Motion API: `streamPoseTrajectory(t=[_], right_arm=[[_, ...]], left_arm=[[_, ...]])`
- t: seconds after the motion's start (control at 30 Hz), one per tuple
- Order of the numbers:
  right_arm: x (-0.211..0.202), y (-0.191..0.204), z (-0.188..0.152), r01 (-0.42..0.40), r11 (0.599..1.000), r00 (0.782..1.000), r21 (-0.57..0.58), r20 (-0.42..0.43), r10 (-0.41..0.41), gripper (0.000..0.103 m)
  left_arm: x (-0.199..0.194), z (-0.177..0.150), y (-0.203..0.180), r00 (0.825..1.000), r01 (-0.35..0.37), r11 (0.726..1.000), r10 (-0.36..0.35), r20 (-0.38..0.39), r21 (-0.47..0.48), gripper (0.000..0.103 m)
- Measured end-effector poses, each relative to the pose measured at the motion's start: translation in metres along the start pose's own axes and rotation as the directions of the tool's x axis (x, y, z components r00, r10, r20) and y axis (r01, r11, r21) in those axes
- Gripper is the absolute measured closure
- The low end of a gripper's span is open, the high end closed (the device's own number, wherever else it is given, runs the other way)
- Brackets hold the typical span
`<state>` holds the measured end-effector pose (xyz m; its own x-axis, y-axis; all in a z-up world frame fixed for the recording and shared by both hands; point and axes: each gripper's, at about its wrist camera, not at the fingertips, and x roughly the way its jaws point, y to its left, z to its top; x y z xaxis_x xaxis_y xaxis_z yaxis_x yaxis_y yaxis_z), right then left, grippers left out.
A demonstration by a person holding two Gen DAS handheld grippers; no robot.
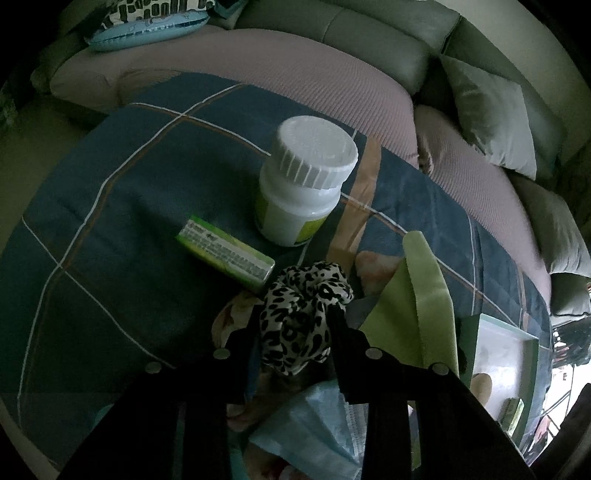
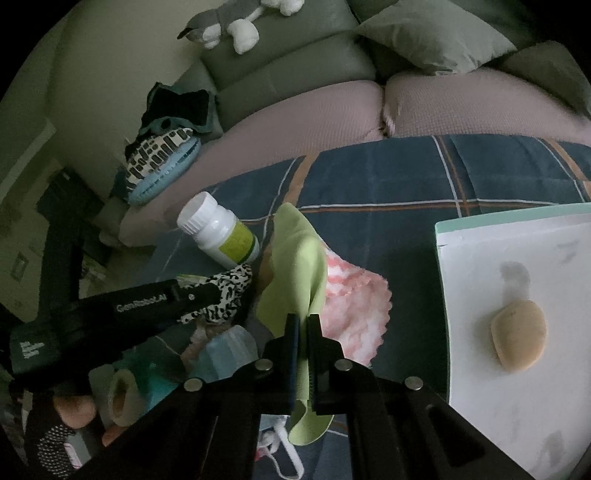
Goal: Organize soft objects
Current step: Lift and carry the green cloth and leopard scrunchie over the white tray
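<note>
A leopard-print scrunchie (image 1: 301,321) sits between the fingers of my left gripper (image 1: 295,317), which is shut on it just above the blue plaid blanket (image 1: 110,229). My right gripper (image 2: 303,322) is shut on a light green cloth (image 2: 295,258), whose free end stands up in front of the fingers. The same green cloth (image 1: 421,302) rises just right of the scrunchie. In the right wrist view the left gripper (image 2: 218,291) reaches in from the left with the scrunchie (image 2: 231,288). A pink and white fluffy cloth (image 2: 354,314) lies under the green one. A blue face mask (image 1: 314,424) lies below my left fingers.
A white pill bottle (image 1: 306,177) and a small green box (image 1: 225,254) stand on the blanket beyond the scrunchie. A white tray (image 2: 480,258) at the right holds a beige oval object (image 2: 519,334). A sofa with cushions (image 2: 432,40) and a plush toy (image 2: 229,22) runs behind.
</note>
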<state>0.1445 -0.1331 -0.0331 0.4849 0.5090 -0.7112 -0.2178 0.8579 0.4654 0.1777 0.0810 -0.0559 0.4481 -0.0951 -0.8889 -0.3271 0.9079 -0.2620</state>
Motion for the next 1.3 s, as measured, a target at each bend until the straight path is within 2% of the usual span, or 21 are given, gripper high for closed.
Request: streamPoseTrajectory(t=[0.37, 0.67, 0.9, 1.1, 1.3], right_arm=[[-0.012, -0.004, 0.005, -0.083, 0.996, 0.996, 0.040, 0.049, 0.081, 0.099], [-0.034, -0.003, 0.009, -0.161, 0.986, 0.981, 0.041, 0.114, 0.155, 0.099], [-0.061, -0.001, 0.014, -0.184, 0.982, 0.967, 0.035, 0.187, 0.174, 0.099], [-0.096, -0.004, 0.019, -0.190, 0.981, 0.946, 0.026, 0.271, 0.176, 0.099], [-0.138, -0.017, 0.021, -0.155, 0.987, 0.920, 0.040, 0.370, 0.129, 0.099]], left_arm=[[-0.013, 0.003, -0.001, 0.999, 0.039, 0.999, -0.039, 0.031, -0.006, 0.069], [-0.035, 0.005, -0.010, 0.993, 0.066, 0.998, -0.068, 0.096, 0.017, 0.069], [-0.065, 0.006, -0.009, 0.980, 0.077, 0.997, -0.081, 0.181, 0.025, 0.069], [-0.096, 0.002, -0.010, 0.962, 0.084, 0.996, -0.091, 0.258, 0.041, 0.069], [-0.116, -0.002, -0.023, 0.945, 0.099, 0.992, -0.119, 0.304, 0.081, 0.069]])
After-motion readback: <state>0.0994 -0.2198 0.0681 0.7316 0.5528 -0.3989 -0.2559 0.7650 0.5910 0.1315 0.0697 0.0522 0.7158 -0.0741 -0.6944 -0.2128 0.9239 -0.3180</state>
